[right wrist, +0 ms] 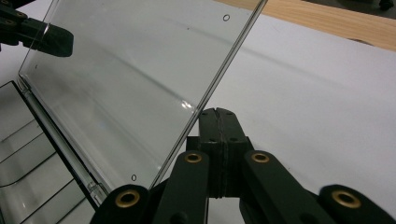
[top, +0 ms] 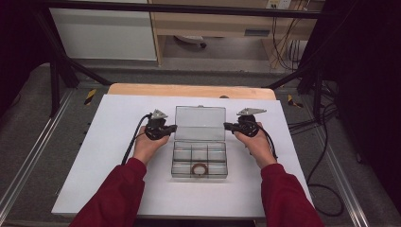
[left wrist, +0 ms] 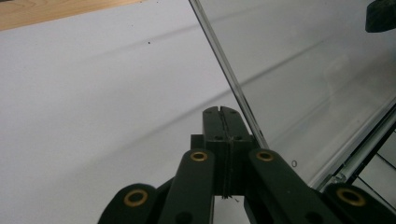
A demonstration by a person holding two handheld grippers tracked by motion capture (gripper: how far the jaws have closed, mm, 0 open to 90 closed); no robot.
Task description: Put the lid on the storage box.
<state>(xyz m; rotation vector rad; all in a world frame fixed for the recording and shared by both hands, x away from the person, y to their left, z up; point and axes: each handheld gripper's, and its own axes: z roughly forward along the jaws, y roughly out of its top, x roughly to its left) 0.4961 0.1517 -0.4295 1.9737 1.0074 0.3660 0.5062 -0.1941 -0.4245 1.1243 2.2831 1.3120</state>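
The left gripper (top: 171, 127), jaws clenched on nothing, has its tips just beside the left edge of the raised clear lid (top: 199, 122) of the compartment box (top: 199, 160), which sits open mid-surface on the white surface (top: 108, 156). A brown ring (top: 199, 169) lies in a front compartment. The right gripper (top: 228, 126), jaws likewise clenched empty, sits just beside the lid's right edge.

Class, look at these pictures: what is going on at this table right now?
A person holds a left gripper and a right gripper, both shut, at either side edge of the raised lid of a clear plastic compartment box on a white sheet. A brown ring lies in a front compartment.
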